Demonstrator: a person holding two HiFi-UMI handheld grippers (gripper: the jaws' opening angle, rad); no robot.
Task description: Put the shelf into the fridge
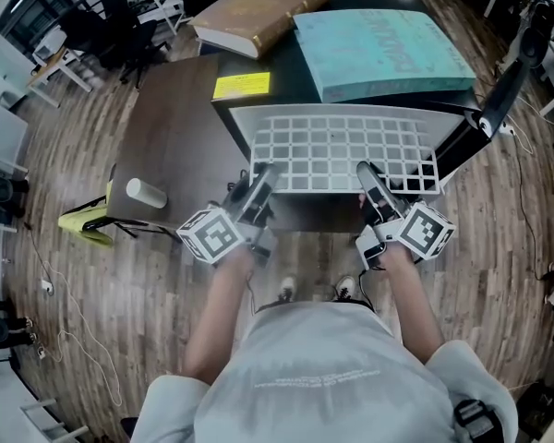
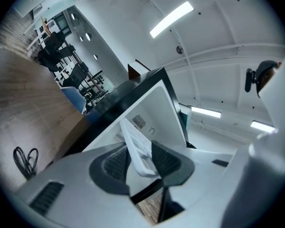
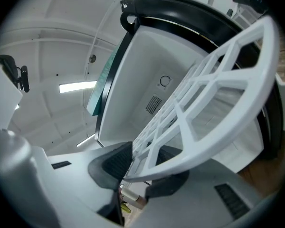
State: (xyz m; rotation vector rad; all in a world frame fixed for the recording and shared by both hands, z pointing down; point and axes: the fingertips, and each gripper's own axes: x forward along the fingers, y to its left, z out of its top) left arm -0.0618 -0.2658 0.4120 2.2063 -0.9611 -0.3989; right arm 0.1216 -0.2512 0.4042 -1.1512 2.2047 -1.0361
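White plastic lattice, level, far part already inside the mouth of the fridge, near edge outside toward the body: the shelf, held at both near corners.

At the left, left gripper clenched on that near edge, a white bar pinched between the dark pads. Keep this clamp firm and at the same height as the other side.

In the middle, push straight in with both hands together, so as not to skew the lattice against the white inner walls. Side ledges not to be made out from here; best found by feel, probably with a slight lift if jammed, never by force.

At the right, right gripper likewise clamped on the rim, one pad on either face of the curved edge bar. Mind the open black door just beside the right corner, and keep the shelf off it. Let go only once seated flat.
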